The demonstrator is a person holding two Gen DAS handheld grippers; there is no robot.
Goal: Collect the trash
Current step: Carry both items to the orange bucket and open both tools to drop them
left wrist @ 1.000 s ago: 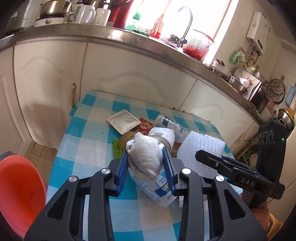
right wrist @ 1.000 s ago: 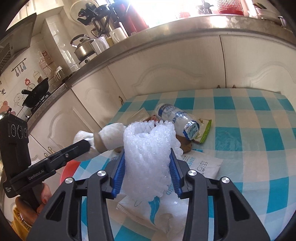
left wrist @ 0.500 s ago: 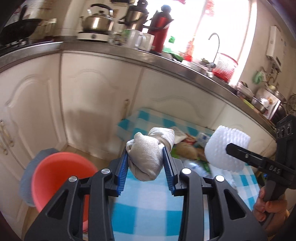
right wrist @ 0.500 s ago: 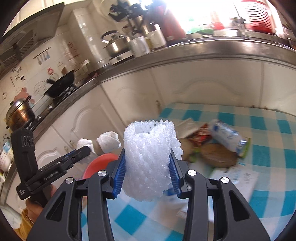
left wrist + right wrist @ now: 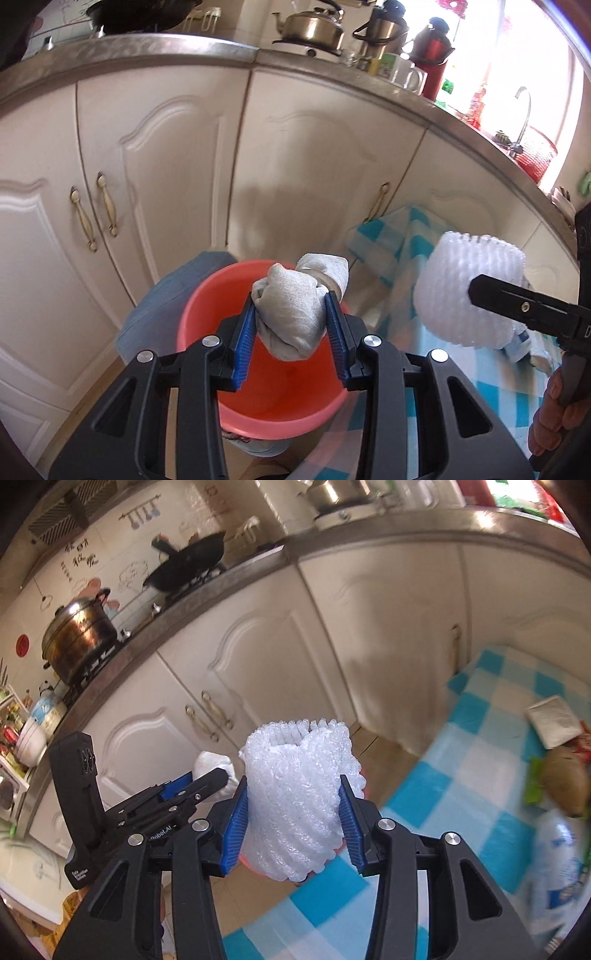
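Observation:
My left gripper (image 5: 290, 299) is shut on a crumpled greyish-white rag wad (image 5: 291, 317) and holds it right above the open mouth of the orange-red bucket (image 5: 207, 295). My right gripper (image 5: 293, 786) has a white foam fruit net (image 5: 295, 794) between its blue pads. Its jaws are opening, though both pads still touch the net. In the left wrist view the net (image 5: 465, 291) hangs to the right of the bucket, over the table's edge. The right wrist view shows the left gripper (image 5: 207, 775) with the wad (image 5: 216, 764) just left of the net.
The bucket sits on a blue-grey stool (image 5: 162, 299) in front of cream cabinet doors (image 5: 147, 166). The blue-checked table (image 5: 480, 738) at the right carries a white packet (image 5: 554, 720), a brown lump (image 5: 565, 782) and a plastic bottle (image 5: 557, 856). A hand (image 5: 554, 417) grips the right tool.
Both grippers have swung left off the table with their loads. The bucket has come from the left edge of the left wrist view to directly under the rag wad.

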